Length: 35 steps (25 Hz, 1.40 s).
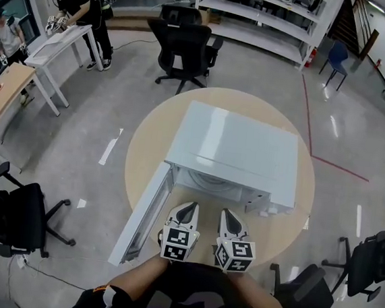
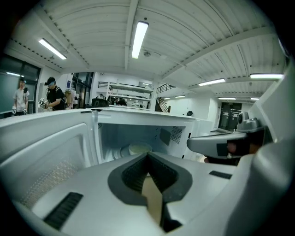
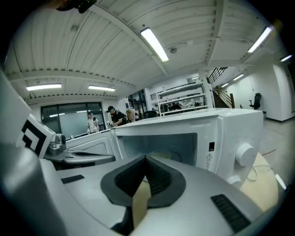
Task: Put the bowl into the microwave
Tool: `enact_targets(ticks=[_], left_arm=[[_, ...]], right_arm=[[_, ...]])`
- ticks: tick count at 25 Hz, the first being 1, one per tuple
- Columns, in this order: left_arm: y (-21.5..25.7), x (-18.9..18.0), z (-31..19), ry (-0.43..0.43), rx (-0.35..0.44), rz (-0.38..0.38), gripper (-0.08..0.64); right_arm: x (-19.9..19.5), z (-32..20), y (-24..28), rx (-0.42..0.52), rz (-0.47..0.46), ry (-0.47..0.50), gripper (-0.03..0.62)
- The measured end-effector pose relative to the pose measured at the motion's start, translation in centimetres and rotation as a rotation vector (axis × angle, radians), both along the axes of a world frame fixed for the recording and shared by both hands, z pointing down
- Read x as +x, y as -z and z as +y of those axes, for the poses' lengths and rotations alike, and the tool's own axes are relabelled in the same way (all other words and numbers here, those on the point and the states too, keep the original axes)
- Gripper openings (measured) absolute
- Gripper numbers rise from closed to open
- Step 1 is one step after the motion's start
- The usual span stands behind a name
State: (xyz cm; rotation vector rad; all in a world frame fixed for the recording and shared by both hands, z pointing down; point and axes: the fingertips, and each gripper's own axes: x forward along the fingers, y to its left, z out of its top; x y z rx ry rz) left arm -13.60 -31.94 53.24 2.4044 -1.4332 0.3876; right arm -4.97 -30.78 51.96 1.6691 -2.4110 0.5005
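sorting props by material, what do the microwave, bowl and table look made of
Microwave: white painted metal or plastic, smooth with a soft sheen.
Bowl: pale cream, perhaps ceramic or plastic; too little shows.
Table: light wood-look top, matte, probably laminate.

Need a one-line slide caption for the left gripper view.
Shut, empty left tool facing the open microwave, bowl already inside, right tool alongside.

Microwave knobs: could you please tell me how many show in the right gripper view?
2. The upper knob is on the microwave's right-hand panel; the lower knob sits just beneath, partly hidden.
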Motion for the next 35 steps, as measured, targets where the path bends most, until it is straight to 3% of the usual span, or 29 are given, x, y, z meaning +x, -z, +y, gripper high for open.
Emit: enact_targets(ticks=[18,26,35], left_arm=[[6.3,8.9,9.5,-0.002,0.087,0.011,0.046],[6.8,10.1,14.9,0.036,0.108,0.017,0.046],[5.9,10.5,21.4,0.098,0.109,0.027,0.046]], right_arm=[[9.0,9.5,6.1,0.091,-0.025,0.075,0.018],[9.9,13.8,5.8,0.093,-0.052,0.126,0.018],[9.4,18.8,3.1,0.046,-0.019,0.209,0.018]])
